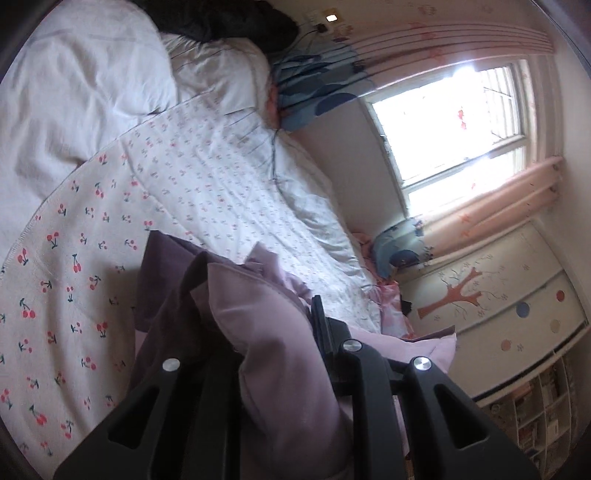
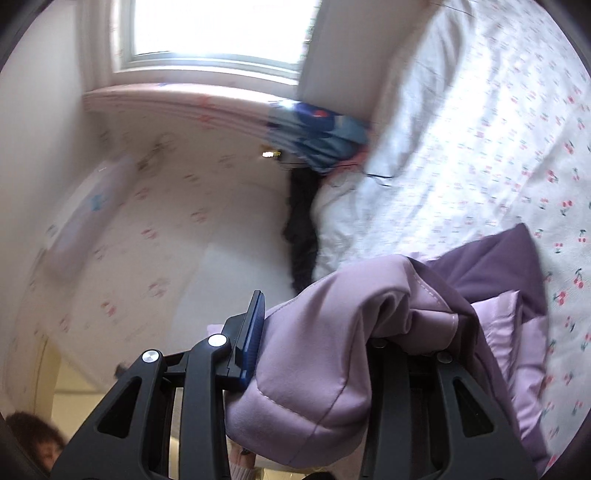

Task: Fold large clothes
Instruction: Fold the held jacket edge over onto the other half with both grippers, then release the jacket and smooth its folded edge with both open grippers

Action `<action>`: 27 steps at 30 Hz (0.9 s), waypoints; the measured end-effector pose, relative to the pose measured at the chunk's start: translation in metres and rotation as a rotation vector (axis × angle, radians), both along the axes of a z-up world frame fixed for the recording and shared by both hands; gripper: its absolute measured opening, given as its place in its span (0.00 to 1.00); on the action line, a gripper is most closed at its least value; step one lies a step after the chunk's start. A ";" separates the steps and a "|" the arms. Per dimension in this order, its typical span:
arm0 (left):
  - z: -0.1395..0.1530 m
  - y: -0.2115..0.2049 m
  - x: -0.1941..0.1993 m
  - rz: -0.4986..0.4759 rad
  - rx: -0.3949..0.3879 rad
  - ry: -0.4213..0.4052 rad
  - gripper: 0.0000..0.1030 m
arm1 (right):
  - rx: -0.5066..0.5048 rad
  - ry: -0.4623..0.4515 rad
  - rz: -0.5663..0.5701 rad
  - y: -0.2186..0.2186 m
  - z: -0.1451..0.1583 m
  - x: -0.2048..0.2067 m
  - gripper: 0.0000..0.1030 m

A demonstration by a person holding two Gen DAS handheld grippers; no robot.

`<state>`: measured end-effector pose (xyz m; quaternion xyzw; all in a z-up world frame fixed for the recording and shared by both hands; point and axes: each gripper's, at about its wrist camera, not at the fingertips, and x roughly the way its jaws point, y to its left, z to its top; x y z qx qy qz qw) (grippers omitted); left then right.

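Note:
A lilac padded garment (image 1: pixel 280 332) with a darker purple lining (image 1: pixel 162 280) hangs over a bed spread with a cherry-print sheet (image 1: pixel 74 258). In the left wrist view my left gripper (image 1: pixel 273 321) is shut on a thick fold of it; one black finger (image 1: pixel 319 317) shows at the cloth's right, the other is buried. In the right wrist view my right gripper (image 2: pixel 325 325) is shut on another bunch of the lilac garment (image 2: pixel 332 350), with its blue-padded finger (image 2: pixel 253 332) pressed to the cloth's left side. Purple lining (image 2: pixel 498 269) trails toward the cherry-print sheet (image 2: pixel 517 166).
White pillows (image 1: pixel 92 81) and a dark garment (image 1: pixel 229 22) lie at the bed's head. A bright window (image 1: pixel 443 122) with pink curtains (image 1: pixel 498 206) flanks the bed. A painted wardrobe (image 1: pixel 498 295) stands past its foot. A person's head (image 2: pixel 37 443) shows low in the right wrist view.

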<state>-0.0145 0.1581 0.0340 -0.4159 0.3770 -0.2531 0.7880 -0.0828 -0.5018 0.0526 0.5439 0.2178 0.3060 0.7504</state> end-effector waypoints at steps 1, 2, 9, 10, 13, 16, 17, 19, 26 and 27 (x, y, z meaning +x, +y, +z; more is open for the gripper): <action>-0.010 -0.001 0.008 0.011 0.004 0.020 0.16 | -0.005 0.032 -0.010 0.001 -0.012 0.014 0.34; -0.020 -0.003 0.015 0.021 0.014 0.037 0.16 | -0.006 0.054 -0.015 0.002 -0.021 0.024 0.34; -0.079 -0.008 0.039 0.071 0.065 0.131 0.17 | -0.068 0.178 -0.016 0.010 -0.082 0.074 0.33; -0.085 -0.008 0.040 0.073 0.071 0.141 0.17 | -0.074 0.189 -0.013 0.012 -0.086 0.078 0.33; -0.099 -0.010 0.045 0.075 0.100 0.163 0.19 | -0.104 0.229 -0.004 0.017 -0.099 0.092 0.33; -0.105 -0.011 0.051 0.069 0.104 0.197 0.19 | -0.102 0.259 0.005 0.018 -0.105 0.096 0.33; -0.103 -0.010 0.052 0.062 0.099 0.211 0.20 | -0.102 0.264 0.011 0.017 -0.105 0.097 0.34; -0.096 -0.008 0.052 0.047 0.062 0.229 0.24 | -0.090 0.269 0.027 0.017 -0.103 0.095 0.44; -0.040 0.013 0.037 0.042 -0.193 0.185 0.61 | -0.068 0.190 0.018 0.016 -0.055 0.068 0.89; -0.028 0.014 0.033 0.044 -0.189 0.171 0.64 | -0.095 0.174 0.021 0.020 -0.045 0.064 0.89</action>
